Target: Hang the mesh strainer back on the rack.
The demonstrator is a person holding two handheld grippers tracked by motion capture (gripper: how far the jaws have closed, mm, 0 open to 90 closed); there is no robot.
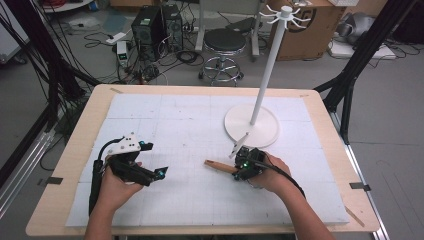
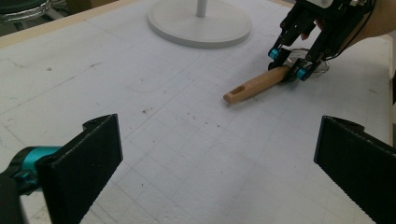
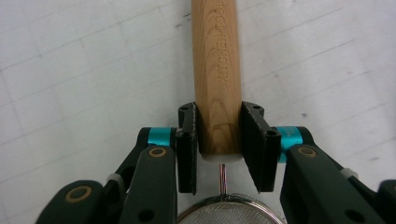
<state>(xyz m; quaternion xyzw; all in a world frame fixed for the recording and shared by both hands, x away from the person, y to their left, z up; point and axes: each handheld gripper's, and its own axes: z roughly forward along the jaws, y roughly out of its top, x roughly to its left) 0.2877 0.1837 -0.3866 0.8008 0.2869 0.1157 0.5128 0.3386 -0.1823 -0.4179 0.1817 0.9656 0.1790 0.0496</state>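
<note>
A wooden handle (image 1: pixel 220 166) (image 2: pixel 257 85) (image 3: pixel 217 70) lies on the white mat, pointing left. It belongs to a small metal mesh strainer (image 3: pixel 226 212), whose rim shows at the bottom of the right gripper view. My right gripper (image 1: pixel 241 167) (image 2: pixel 289 63) (image 3: pixel 218 116) is shut on the handle close to the strainer end, a jaw on each side. My left gripper (image 1: pixel 156 159) (image 2: pixel 217 126) rests at the left of the mat, open wide with nothing between its jaws, well apart from the handle.
A white stand with a round base (image 1: pixel 251 125) (image 2: pixel 201 23) and a tall pole topped with hooks (image 1: pixel 285 12) rises just beyond the right gripper. A white gridded mat (image 1: pixel 175 125) covers the wooden table (image 1: pixel 85 125). A stool (image 1: pixel 225 45) and cables sit behind.
</note>
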